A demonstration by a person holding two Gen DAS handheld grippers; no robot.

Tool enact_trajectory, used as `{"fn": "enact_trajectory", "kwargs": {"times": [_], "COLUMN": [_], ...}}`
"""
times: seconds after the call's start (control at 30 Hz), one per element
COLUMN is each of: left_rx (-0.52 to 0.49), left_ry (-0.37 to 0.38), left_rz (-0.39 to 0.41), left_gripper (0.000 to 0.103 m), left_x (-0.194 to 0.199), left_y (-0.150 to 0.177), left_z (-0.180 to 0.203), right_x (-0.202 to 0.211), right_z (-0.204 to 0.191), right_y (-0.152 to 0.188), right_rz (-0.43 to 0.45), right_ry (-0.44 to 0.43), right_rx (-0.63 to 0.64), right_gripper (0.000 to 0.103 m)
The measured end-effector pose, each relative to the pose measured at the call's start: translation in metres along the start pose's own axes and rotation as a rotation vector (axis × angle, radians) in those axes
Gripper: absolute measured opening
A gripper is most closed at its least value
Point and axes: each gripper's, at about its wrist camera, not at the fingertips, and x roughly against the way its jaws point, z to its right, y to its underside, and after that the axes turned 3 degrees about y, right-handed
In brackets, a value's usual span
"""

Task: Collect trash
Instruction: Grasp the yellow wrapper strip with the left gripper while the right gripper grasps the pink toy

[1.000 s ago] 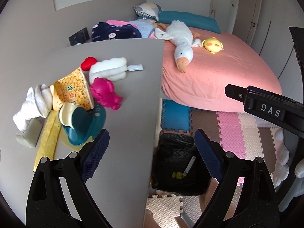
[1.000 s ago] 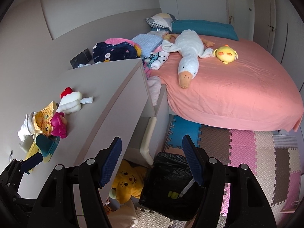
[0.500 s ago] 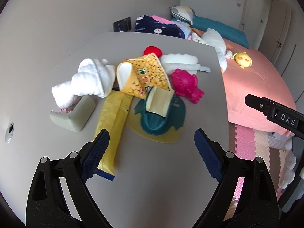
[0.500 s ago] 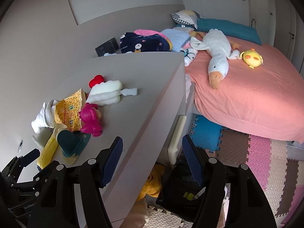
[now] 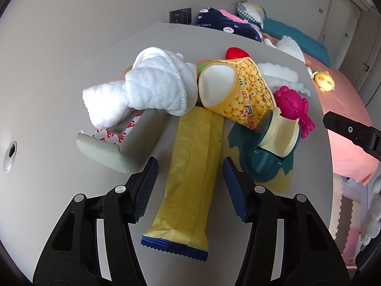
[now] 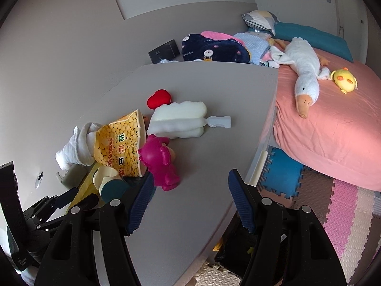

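A long yellow wrapper (image 5: 190, 178) with a blue serrated end lies flat on the grey desk (image 5: 71, 76). My left gripper (image 5: 190, 183) is open, its jaws on either side of the wrapper, low over the desk. A yellow soybean-print bag (image 5: 243, 95) lies just beyond it and also shows in the right wrist view (image 6: 121, 147). My right gripper (image 6: 188, 197) is open and empty above the desk's near edge. The black trash bag (image 6: 240, 250) stands on the floor below the desk, mostly hidden by my right gripper.
Around the wrapper lie a white cloth (image 5: 147, 93), a grey foam corner piece (image 5: 123, 147), a teal and cream toy (image 5: 269, 150), a magenta toy (image 5: 293, 109), a red heart (image 6: 159, 98) and a white sponge brush (image 6: 181, 119). The pink bed (image 6: 333, 128) is to the right.
My left gripper has moved forward and down over the desk, so its open jaws now straddle the yellow wrapper. My right gripper has swung from the trash bag over the desk edge.
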Motion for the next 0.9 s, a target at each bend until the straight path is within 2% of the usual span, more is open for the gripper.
{"fn": "enact_trajectory", "kwargs": {"times": [0.2,0.33,0.53,0.63,0.7,0.9], "left_rx": [-0.036,-0.032,-0.056,-0.06,-0.044,-0.016], "left_ry": [0.003,0.001,0.002,0.009,0.014,0.036], "left_rz": [0.01,0.013,0.01,0.011,0.015,0.024], "left_gripper": [0.055,0.044,0.043,0.042,0.04,0.022], "left_x": [-0.004,-0.004,-0.004,-0.004,-0.003,-0.001], "left_y": [-0.003,-0.005,-0.006,-0.006,-0.006,-0.005], "left_z": [-0.001,-0.006,-0.007,-0.008,-0.01,-0.013], "right_x": [-0.017,-0.029,-0.046,-0.051,-0.05,-0.035], "right_z": [-0.014,-0.023,-0.034,-0.036,-0.037,-0.032], "right_y": [-0.008,-0.012,-0.014,-0.013,-0.012,-0.01], "right_rz": [-0.008,-0.022,-0.051,-0.057,-0.05,-0.025], "right_ry": [0.0,-0.003,0.001,0.002,0.011,0.006], "right_rx": [0.017,0.031,0.052,0.055,0.06,0.049], "right_gripper": [0.067,0.065,0.055,0.043,0.043,0.042]}}
